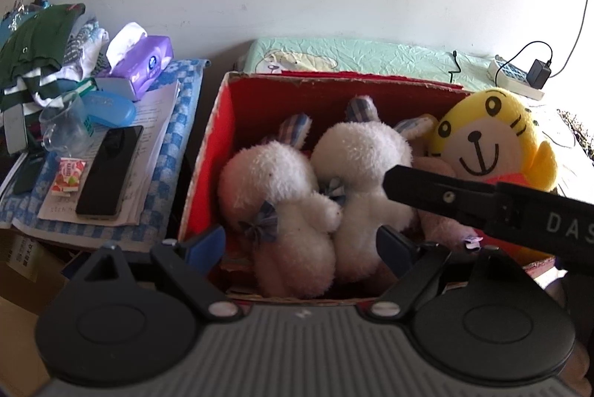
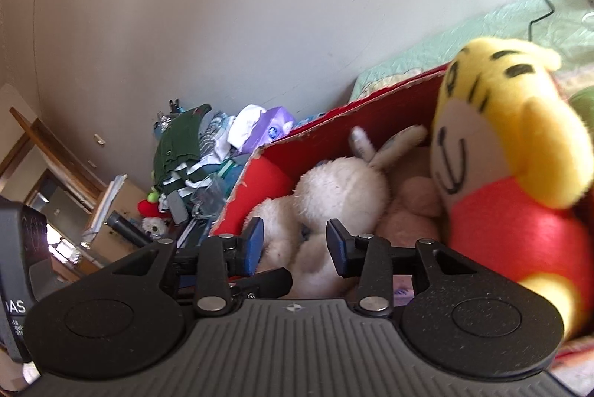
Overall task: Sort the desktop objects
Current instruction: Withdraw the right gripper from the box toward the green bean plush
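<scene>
Three plush toys sit in red box [image 1: 208, 152]: two white bunnies [image 1: 297, 181], yellow tiger [image 1: 493, 137] at 3 o'clock. Left tool [image 1: 300, 244] wide, right tool [image 2: 295, 244] narrower, both empty. Clutter at 9 o'clock on tabletop [image 1: 178, 122] prob. unsorted.

Both grippers open, empty and close together.

The left gripper [image 1: 300, 244] has its blue-padded fingers [image 1: 208, 243] spread wide with nothing between the pads, pointing forward and slightly down. The right gripper [image 2: 295, 244] is open too, its fingers [image 2: 254, 241] set at a narrower gap and likewise gripping nothing. In the left wrist view, the right gripper's black body reaches in from the right, crossing just above and ahead of the left gripper's right finger. In the right wrist view, part of the left gripper's body shows at the far left edge.
</scene>
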Demonstrator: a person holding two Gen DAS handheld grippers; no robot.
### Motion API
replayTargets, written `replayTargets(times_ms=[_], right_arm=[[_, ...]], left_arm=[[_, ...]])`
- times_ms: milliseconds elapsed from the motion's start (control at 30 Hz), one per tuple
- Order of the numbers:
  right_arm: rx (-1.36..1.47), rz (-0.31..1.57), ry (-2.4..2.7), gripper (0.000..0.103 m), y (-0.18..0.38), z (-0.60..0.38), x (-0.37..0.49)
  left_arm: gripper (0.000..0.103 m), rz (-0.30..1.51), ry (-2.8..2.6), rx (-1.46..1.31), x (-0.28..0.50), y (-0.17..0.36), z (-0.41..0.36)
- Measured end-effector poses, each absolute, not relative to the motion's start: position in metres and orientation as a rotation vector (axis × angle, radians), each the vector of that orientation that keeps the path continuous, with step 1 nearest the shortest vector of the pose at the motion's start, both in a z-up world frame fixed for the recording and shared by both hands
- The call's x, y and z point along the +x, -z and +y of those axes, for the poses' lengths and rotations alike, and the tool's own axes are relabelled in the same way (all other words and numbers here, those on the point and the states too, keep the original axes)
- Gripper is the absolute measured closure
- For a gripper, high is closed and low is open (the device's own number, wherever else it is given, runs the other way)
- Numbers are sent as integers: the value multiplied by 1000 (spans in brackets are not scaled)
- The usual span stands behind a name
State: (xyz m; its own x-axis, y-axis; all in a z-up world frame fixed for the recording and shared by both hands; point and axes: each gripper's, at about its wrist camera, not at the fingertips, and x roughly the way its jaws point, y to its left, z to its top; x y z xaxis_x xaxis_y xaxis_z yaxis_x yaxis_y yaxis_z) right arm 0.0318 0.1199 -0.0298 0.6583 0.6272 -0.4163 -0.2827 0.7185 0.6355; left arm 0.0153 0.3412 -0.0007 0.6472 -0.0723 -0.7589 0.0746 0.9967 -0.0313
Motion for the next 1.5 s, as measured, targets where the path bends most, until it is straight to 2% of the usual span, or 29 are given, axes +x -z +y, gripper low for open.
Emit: replayTargets(times_ms=[967,1200,1500], right_arm=[[539,591,-386,60,24,93,-22],[556,511,-331,49,21,78,-36],[592,509,-356,49,19,45,-38]], left_arm=[[16,823,64,56,-15,-9,309],[16,784,72,86,-26,-22,291],[16,788,63,85,-28,-28,258]])
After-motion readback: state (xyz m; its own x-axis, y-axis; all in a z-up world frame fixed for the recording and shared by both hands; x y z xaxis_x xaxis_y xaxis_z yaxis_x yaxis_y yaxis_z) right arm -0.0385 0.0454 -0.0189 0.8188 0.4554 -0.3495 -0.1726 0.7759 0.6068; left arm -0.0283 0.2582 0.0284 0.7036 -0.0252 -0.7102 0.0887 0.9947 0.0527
